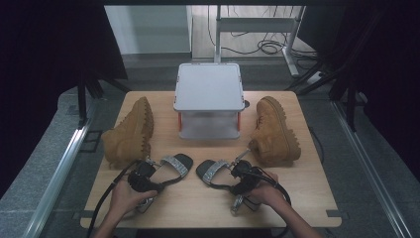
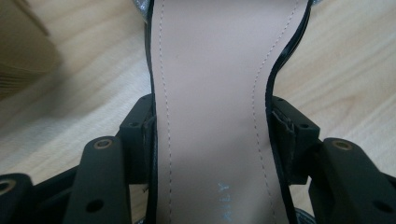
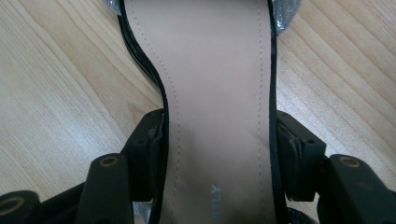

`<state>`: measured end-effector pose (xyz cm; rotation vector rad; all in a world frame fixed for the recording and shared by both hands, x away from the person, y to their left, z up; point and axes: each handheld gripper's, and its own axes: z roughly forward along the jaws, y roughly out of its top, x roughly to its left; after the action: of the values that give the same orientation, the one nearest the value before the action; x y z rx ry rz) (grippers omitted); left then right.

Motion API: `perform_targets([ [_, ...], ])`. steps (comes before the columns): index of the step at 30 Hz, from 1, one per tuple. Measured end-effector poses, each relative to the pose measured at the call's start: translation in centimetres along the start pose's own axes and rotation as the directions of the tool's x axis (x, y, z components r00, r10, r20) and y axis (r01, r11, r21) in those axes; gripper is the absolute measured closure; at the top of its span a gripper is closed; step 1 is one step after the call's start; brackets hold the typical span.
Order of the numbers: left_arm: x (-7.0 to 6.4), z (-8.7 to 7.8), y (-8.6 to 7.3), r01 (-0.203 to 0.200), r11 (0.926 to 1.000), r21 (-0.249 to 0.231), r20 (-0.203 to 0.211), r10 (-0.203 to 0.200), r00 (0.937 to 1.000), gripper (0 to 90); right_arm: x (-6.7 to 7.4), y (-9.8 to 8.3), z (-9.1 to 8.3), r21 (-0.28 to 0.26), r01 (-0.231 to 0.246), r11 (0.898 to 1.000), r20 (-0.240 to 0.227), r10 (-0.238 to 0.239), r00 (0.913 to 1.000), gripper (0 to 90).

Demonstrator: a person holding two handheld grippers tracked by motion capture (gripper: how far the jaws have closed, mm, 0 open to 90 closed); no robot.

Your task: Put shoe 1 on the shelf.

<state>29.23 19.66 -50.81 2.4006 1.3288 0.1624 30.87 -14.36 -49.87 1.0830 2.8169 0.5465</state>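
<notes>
We see the left gripper [image 2: 212, 140] at the bottom of its own view, jaws clamped on the waist of the left sandal [image 2: 212, 93]; both pads press the black sole edges, the tan insole between them. In the high view that gripper [image 1: 143, 177] sits lower left of centre, held by the left hand [image 1: 126, 198].

The right gripper [image 3: 219, 149] is likewise closed on the right sandal [image 3: 217, 84], pads against both edges of the narrow part of the sole. In the high view it [image 1: 242, 178] lies lower right of centre, with the right hand [image 1: 267, 194] behind it.

In the high view both sandals rest on the table [image 1: 208, 208], toes with silver straps pointing up and inward: left sandal [image 1: 176, 164], right sandal [image 1: 212, 171], near each other, apart.

Farther out, one boot [image 1: 130, 133] lies on its side at left of centre, a second boot [image 1: 275, 130] at right of centre. Between them, at upper centre, stands a grey rack [image 1: 209, 94] with red posts.
</notes>
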Motion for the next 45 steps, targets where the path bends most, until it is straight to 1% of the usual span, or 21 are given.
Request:
perform_targets([
  [2, 0.1, -0.5, 0.1, 0.023, 0.9989, -0.04, 0.016, -0.023, 0.9996, 42.0, -0.1, -0.1, -0.1, -0.012, -0.006, 1.0, -0.01, 0.006, 0.9999, 42.4],
  [4, 0.3, -0.9, 0.4, 0.018, 0.9988, -0.045, 0.026, -0.017, 0.9995, 42.1, -0.2, -0.1, -0.1, -0.018, -0.01, 1.0, -0.014, 0.009, 0.9999, 42.5],
  [7, 0.2, -1.4, 0.9, 0.021, 0.9977, -0.065, 0.022, -0.019, 0.9996, 42.1, -0.4, 0.1, -0.9, -0.06, -0.03, 0.998, -0.013, 0.03, 0.9995, 42.5],
  [9, 0.2, -1.9, 1.5, 0.038, 0.9951, -0.091, 0.028, -0.035, 0.999, 42.0, -0.8, 0.3, -1.6, -0.083, -0.057, 0.995, -0.014, 0.056, 0.9983, 42.5],
  [11, 0.2, -2.1, 2.2, 0.049, 0.9939, -0.098, 0.038, -0.046, 0.9982, 42.0, -1.2, 0.7, -2.1, -0.104, -0.082, 0.991, 0.009, 0.083, 0.9965, 42.5],
  [15, 0.1, -1.7, 4.3, 0.088, 0.9903, -0.107, 0.061, -0.082, 0.9947, 42.1, -2.6, 1.6, -2.5, -0.147, -0.16, 0.976, 0.008, 0.163, 0.9866, 42.5],
  [16, 0.1, -1.5, 5.0, 0.094, 0.9893, -0.111, 0.069, -0.087, 0.9939, 42.1, -3.3, 2.1, -2.7, -0.171, -0.2, 0.965, 0.009, 0.205, 0.9788, 42.5],
  [18, 0.2, -1.3, 5.9, 0.109, 0.9865, -0.122, 0.07, -0.101, 0.9924, 42.0, -3.5, 2.3, -2.8, -0.18, -0.21, 0.961, 0.011, 0.215, 0.9765, 42.5],
  [20, 0.2, -1.2, 7.0, 0.122, 0.9834, -0.134, 0.057, -0.115, 0.9917, 42.0, -4.1, 2.7, -2.9, -0.203, -0.244, 0.948, 0.013, 0.251, 0.9678, 42.5],
  [25, 0.6, -0.7, 9.7, 0.158, 0.9774, -0.141, 0.05, -0.153, 0.987, 42.0, -5.4, 3.9, -2.8, -0.222, -0.292, 0.93, 0.048, 0.31, 0.9497, 42.5],
  [26, 0.8, -0.5, 10.1, 0.169, 0.9758, -0.139, 0.054, -0.163, 0.9852, 42.0, -5.7, 4.2, -2.7, -0.231, -0.314, 0.921, 0.054, 0.334, 0.9409, 42.5],
  [27, 0.9, -0.2, 10.4, 0.179, 0.9738, -0.139, 0.052, -0.174, 0.9834, 42.0, -6.0, 4.4, -2.6, -0.236, -0.328, 0.915, 0.051, 0.348, 0.9359, 42.5],
  [30, 1.3, 0.8, 11.2, 0.238, 0.9592, -0.152, 0.072, -0.23, 0.9706, 42.0, -6.7, 5.3, -2.3, -0.244, -0.374, 0.895, 0.056, 0.398, 0.9156, 42.5],
  [33, 1.3, 1.5, 12.0, 0.249, 0.9588, -0.137, 0.047, -0.245, 0.9685, 42.0, -7.3, 6.2, -1.7, -0.243, -0.406, 0.881, 0.086, 0.436, 0.8957, 42.5],
  [34, 1.1, 1.8, 12.3, 0.255, 0.9561, -0.144, 0.045, -0.251, 0.9669, 41.9, -7.5, 6.5, -1.4, -0.247, -0.425, 0.871, 0.084, 0.456, 0.8859, 42.5],
  [35, 0.9, 1.9, 12.6, 0.251, 0.9562, -0.15, 0.045, -0.247, 0.9679, 42.0, -7.7, 6.7, -1.1, -0.252, -0.443, 0.86, 0.08, 0.475, 0.8766, 42.5],
  [37, 0.9, 2.3, 13.2, 0.262, 0.9528, -0.153, 0.067, -0.255, 0.9646, 42.0, -7.9, 7.1, -0.6, -0.26, -0.46, 0.849, 0.079, 0.493, 0.8663, 42.5],
  [38, 0.9, 2.6, 13.4, 0.26, 0.9541, -0.148, 0.061, -0.254, 0.9653, 42.0, -7.8, 7.4, -0.4, -0.261, -0.47, 0.843, 0.078, 0.504, 0.8603, 42.5],
  [40, 1.1, 3.2, 13.9, 0.27, 0.9526, -0.14, 0.038, -0.268, 0.9628, 42.0, -7.7, 7.7, -0.2, -0.27, -0.481, 0.834, 0.072, 0.515, 0.8539, 42.5],
  [42, 1.3, 3.5, 14.1, 0.284, 0.9472, -0.148, 0.036, -0.282, 0.9587, 42.0, -7.7, 8.0, -0.1, -0.286, -0.489, 0.824, 0.059, 0.525, 0.8491, 42.5],
  [45, 1.4, 3.9, 14.3, 0.302, 0.9387, -0.166, 0.04, -0.3, 0.9532, 41.9, -7.6, 8.6, 0.1, -0.295, -0.488, 0.821, 0.082, 0.531, 0.8436, 42.5],
])
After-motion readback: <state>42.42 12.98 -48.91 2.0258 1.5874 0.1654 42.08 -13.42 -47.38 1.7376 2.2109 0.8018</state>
